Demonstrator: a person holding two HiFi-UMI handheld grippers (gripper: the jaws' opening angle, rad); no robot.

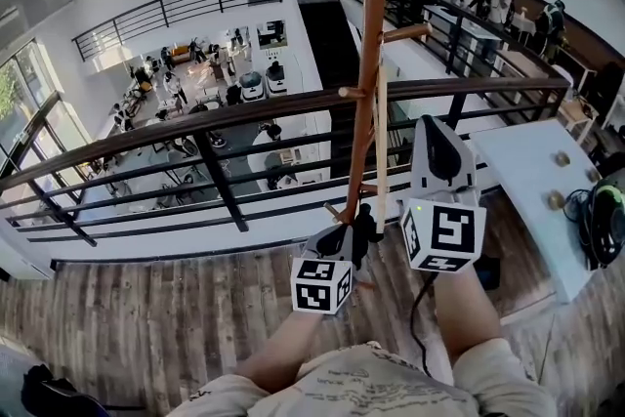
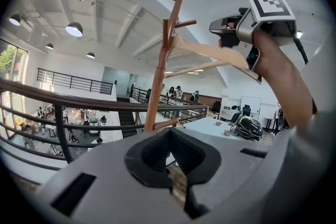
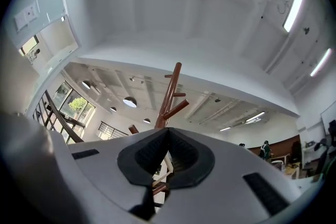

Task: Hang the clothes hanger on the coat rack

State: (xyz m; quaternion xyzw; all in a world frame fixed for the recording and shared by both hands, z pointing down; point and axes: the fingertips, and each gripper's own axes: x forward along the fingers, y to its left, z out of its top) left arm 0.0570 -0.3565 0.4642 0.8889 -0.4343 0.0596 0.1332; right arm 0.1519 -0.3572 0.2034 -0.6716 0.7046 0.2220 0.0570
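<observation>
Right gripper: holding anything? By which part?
Yes: right gripper is shut on the pale wooden clothes hanger, gripping one sloping arm, away from the brown wooden coat rack.

pale wooden hanger [image 2: 207,52], tilted, one end touching the upright brown coat rack [image 2: 159,78].

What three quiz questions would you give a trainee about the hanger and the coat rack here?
1. True or false: the hanger hangs on the coat rack with no gripper on it.
2. What holds the hanger? A: the right gripper; B: a bare hand; C: nothing.
3. What dark thing runs behind the coat rack in the head view?
Key: 1 false; 2 A; 3 the railing.
</observation>
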